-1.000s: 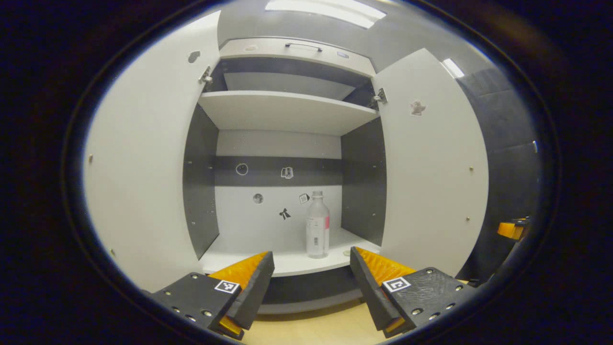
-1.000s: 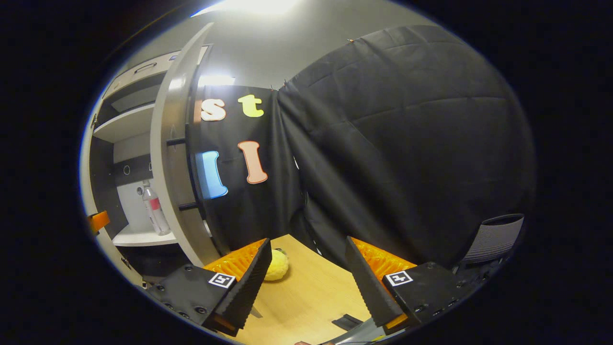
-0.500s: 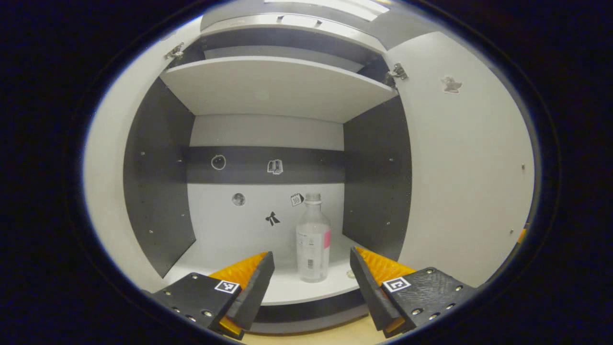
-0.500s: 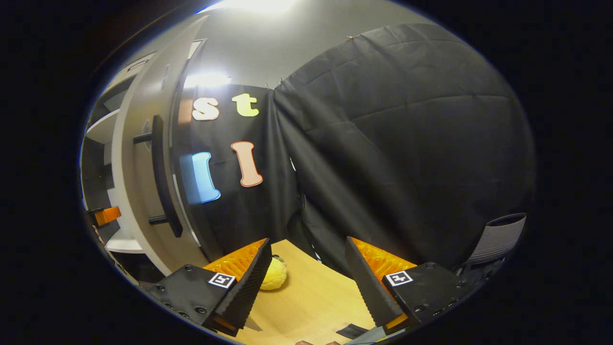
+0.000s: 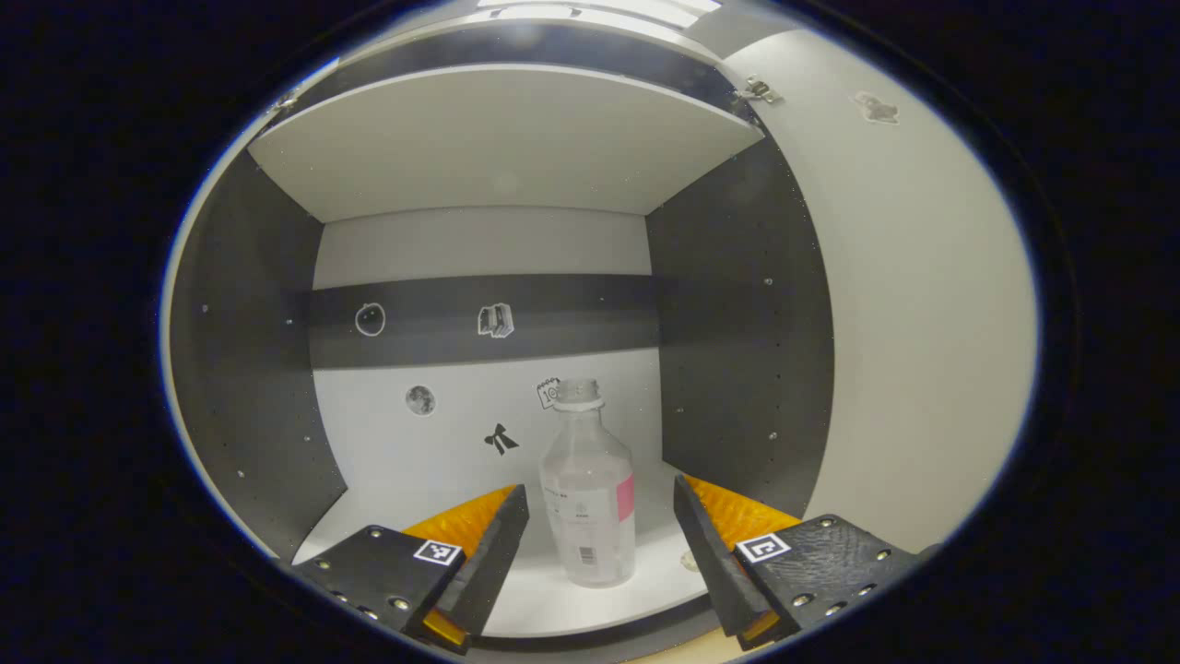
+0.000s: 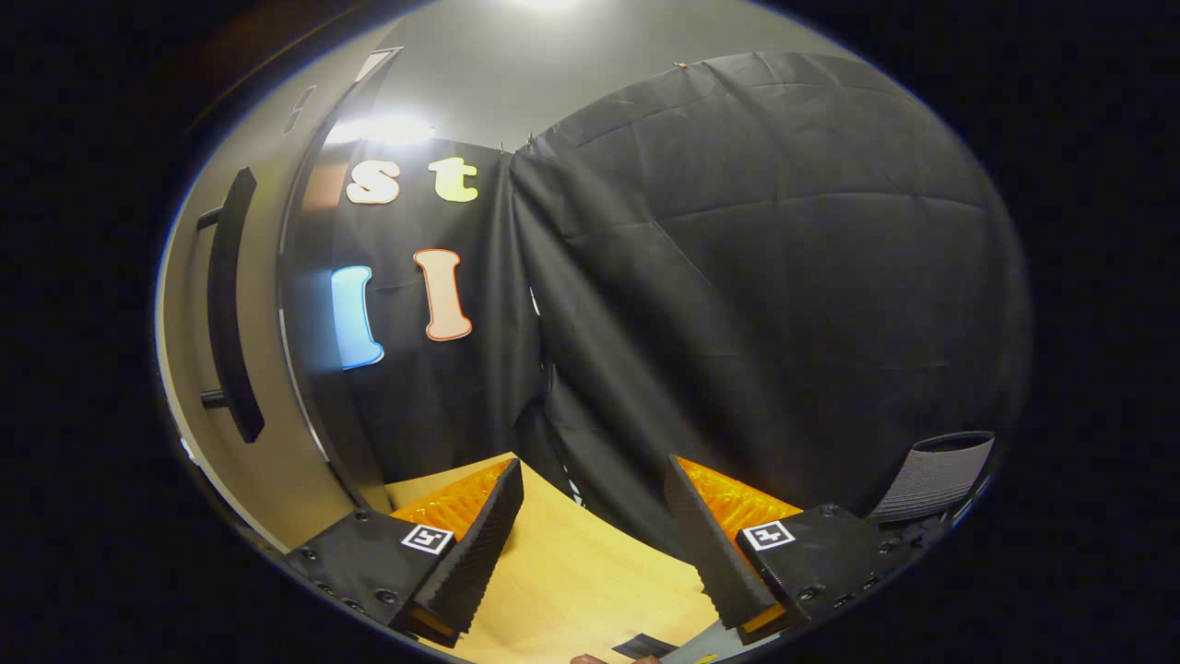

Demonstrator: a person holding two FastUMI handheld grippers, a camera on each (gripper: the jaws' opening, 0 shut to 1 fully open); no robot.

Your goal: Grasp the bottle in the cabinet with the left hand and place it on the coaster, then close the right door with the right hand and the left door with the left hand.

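As both tongs stay spread, left tongs (image 5: 599, 544) have neared the bottle (image 5: 590, 498).

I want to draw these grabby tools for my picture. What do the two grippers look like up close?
The left gripper and the right gripper look the same. Each has two wedge-shaped fingers with ridged, saw-like inner faces. Each finger sits on a dark, rough block dotted with small silver screws. On top of each block is a little square black-and-white marker, like a tiny maze.
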